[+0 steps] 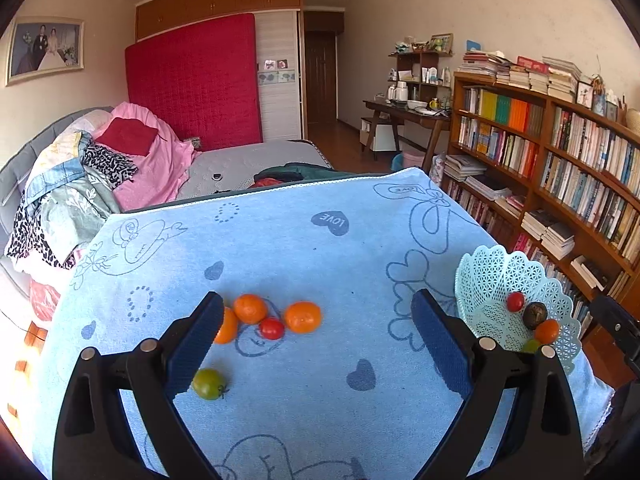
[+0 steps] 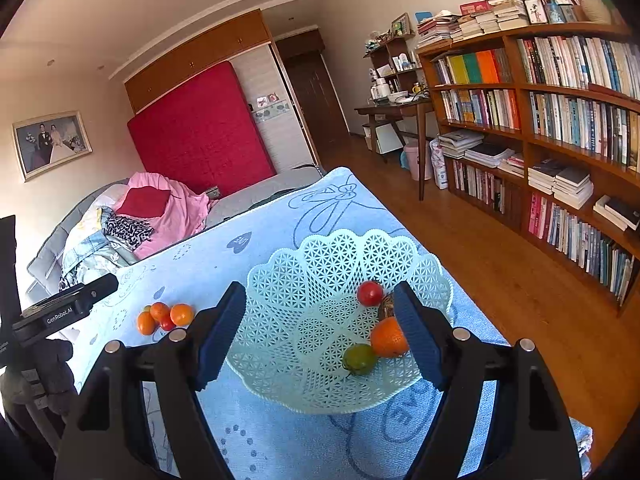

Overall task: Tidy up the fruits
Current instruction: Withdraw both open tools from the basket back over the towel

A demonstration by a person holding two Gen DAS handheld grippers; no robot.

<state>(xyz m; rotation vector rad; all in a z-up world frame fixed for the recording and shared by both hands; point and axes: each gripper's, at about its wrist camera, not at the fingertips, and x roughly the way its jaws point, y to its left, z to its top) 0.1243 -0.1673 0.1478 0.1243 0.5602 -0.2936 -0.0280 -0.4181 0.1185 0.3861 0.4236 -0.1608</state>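
left gripper point(image 1: 318, 322) gapes wide, empty; right gripper point(image 2: 320, 328) parted, empty, over the basket point(image 2: 316, 272).
loose oranges point(image 1: 303, 317) on the tabletop point(image 1: 280, 248) lie just ahead of the left gripper, nearer it.

"LOVE" on the blue towel point(image 1: 280, 248); "GenRobot.AI" on the left gripper point(image 2: 60, 314).

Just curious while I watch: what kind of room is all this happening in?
Most likely a bedroom in someone's home. There is a bed piled with bedding, a red mattress leaning against the wardrobe, and a long bookshelf packed with books along one wall.
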